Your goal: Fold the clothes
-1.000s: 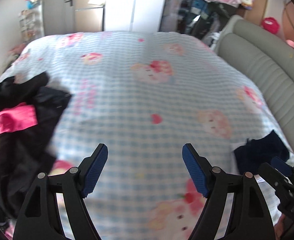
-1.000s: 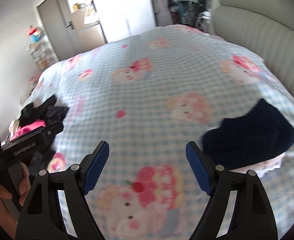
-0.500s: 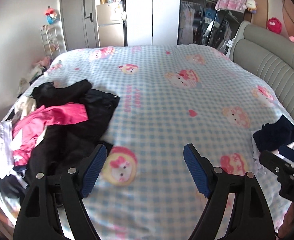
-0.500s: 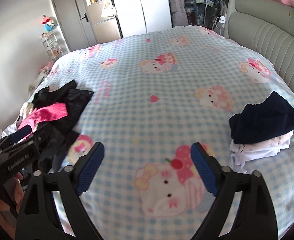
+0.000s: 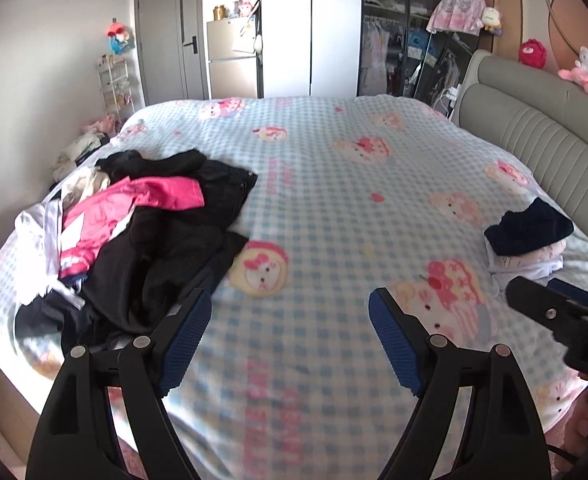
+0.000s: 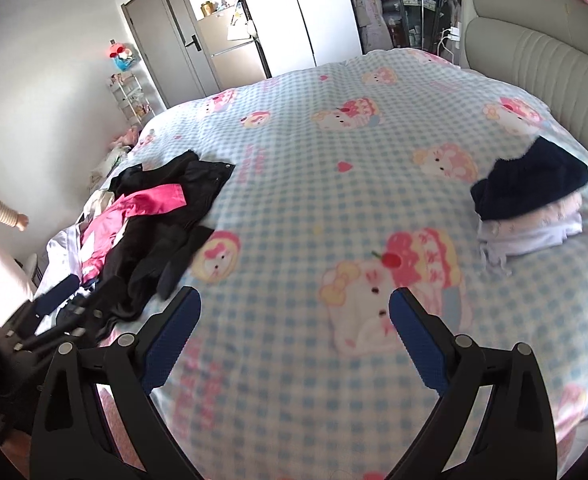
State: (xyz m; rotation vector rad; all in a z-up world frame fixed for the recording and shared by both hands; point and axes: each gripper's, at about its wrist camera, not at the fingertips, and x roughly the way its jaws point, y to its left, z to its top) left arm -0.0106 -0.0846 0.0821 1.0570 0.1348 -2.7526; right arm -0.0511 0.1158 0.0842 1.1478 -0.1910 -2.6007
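Above the checked fleece blanket (image 5: 333, 208), both hand-held grippers (image 5: 290, 340) (image 6: 294, 336) gape empty beside crumpled clothes (image 5: 154, 240).

Pink lettering is printed on the checked bedspread (image 5: 333, 168), but it is too blurred to read; nothing else carries legible text.

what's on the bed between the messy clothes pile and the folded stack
Only bare bedspread lies between the clothes pile and the folded stack, shown in both wrist views.

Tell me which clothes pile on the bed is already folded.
The small stack near the headboard, navy piece on top of white ones. The other pile, black and pink, lies in a loose heap.
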